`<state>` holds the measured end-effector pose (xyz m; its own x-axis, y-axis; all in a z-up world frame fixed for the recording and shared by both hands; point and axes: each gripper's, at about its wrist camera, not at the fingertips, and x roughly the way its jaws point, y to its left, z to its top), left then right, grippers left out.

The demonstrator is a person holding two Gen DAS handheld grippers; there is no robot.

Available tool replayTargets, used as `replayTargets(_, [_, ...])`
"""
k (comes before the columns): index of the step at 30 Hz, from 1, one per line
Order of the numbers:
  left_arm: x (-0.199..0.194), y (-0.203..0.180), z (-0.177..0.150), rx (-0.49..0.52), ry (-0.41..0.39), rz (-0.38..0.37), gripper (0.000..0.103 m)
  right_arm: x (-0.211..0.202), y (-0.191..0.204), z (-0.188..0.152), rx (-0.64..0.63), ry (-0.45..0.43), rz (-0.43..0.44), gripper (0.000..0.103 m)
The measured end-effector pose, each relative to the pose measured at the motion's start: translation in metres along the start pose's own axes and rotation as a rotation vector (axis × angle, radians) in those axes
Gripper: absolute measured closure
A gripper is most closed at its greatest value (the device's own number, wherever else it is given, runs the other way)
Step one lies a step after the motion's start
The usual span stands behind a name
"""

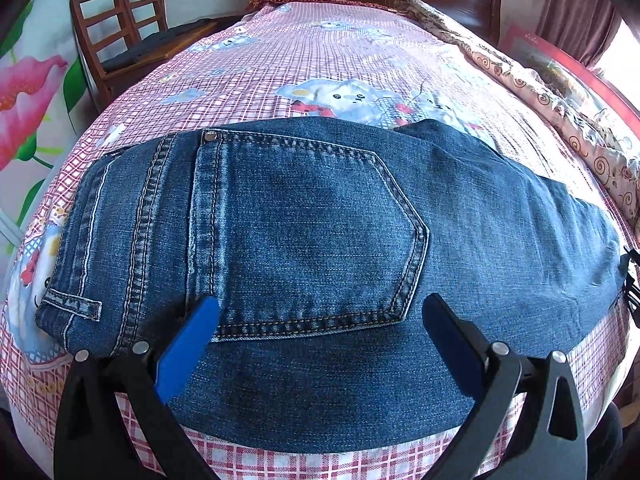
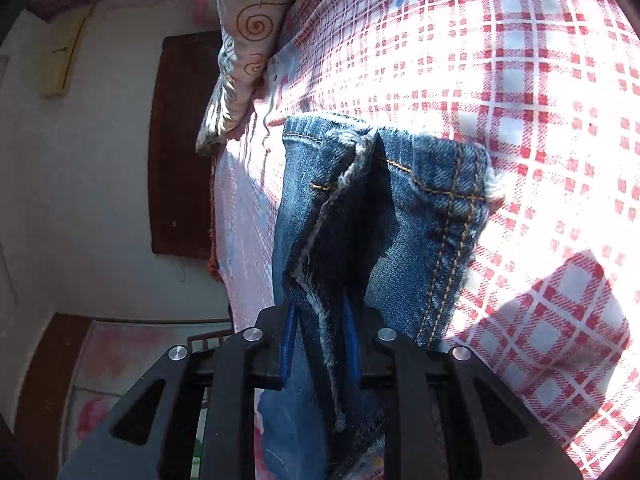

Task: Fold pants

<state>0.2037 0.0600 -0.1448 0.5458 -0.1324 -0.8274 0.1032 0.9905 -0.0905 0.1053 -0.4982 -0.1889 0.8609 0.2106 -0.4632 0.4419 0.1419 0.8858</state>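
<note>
Lying flat across the bed (image 1: 320,40), the jeans (image 1: 312,232) sit under the wide-open left gripper (image 1: 320,312). The right gripper (image 2: 320,340), jaws narrow and loose around the hems (image 2: 384,184), should let go gently, keeping both hems aligned.

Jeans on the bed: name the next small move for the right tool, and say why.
Probably draw the right tool back off the jeans. The hems already lie on the checked sheet, and its fingers stand slightly apart with denim between them, apparently no longer pinched. The left tool hovers open above the pocket.
</note>
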Motion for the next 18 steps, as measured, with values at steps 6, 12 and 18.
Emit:
replayTargets(6, [0.001, -0.003, 0.0, 0.008, -0.003, 0.017, 0.002, -0.001, 0.016, 0.011, -0.111, -0.006, -0.179, 0.102])
replayTargets(12, [0.001, 0.001, 0.0, 0.052, -0.011, -0.023, 0.002, -0.021, 0.02, 0.012, -0.193, 0.013, -0.206, 0.102])
replayTargets(18, [-0.001, 0.004, -0.001, 0.112, 0.001, -0.076, 0.002, -0.012, -0.004, 0.009, -0.149, -0.021, -0.203, 0.103])
